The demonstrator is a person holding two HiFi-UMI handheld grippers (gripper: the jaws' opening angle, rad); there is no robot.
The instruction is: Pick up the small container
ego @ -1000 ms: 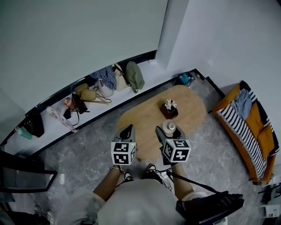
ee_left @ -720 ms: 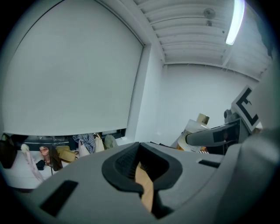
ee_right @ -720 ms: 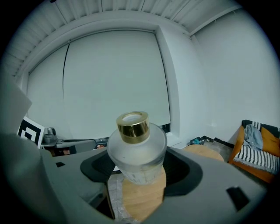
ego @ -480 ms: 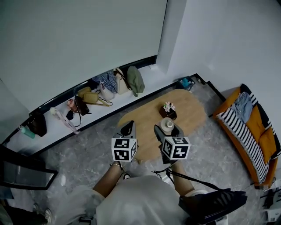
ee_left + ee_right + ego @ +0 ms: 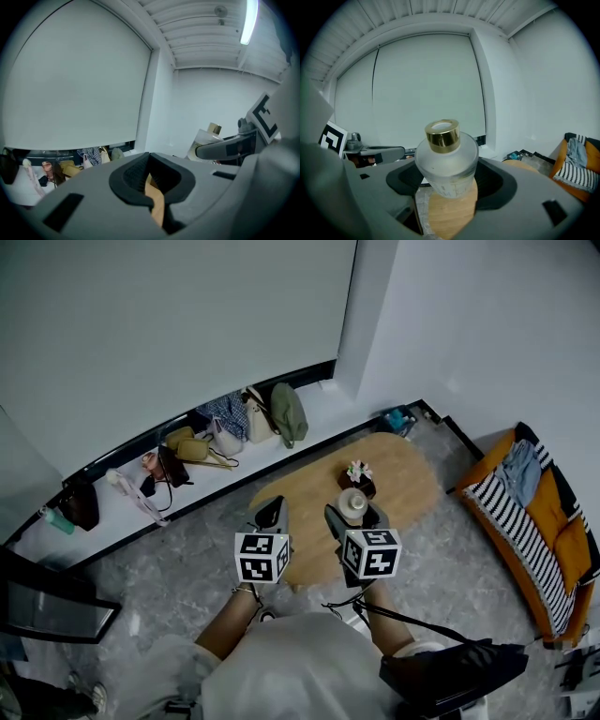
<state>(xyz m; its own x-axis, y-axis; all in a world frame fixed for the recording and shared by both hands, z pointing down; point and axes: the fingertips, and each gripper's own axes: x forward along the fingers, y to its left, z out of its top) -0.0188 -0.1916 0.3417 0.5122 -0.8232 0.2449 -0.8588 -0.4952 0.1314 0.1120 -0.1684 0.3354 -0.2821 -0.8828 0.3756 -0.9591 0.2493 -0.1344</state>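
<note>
The small container (image 5: 354,503) is a frosted glass bottle with a gold cap (image 5: 442,133). My right gripper (image 5: 354,514) is shut on its body (image 5: 446,164) and holds it upright above the near part of the oval wooden table (image 5: 412,474). In the right gripper view the tabletop shows below the bottle, between the fingers. My left gripper (image 5: 273,514) hangs beside it to the left, shut, with nothing in it (image 5: 150,180). The left gripper view also catches the bottle (image 5: 206,138) in the right gripper (image 5: 225,147).
A dark pot with small flowers (image 5: 357,476) stands on the table just beyond the bottle. Several bags (image 5: 234,423) lie on the white ledge along the wall. An orange sofa with a striped blanket (image 5: 534,512) is at the right. Grey stone floor surrounds the table.
Both grippers have shifted slightly up and left in the head view. The right one still carries the bottle, now closer to the flower pot.
</note>
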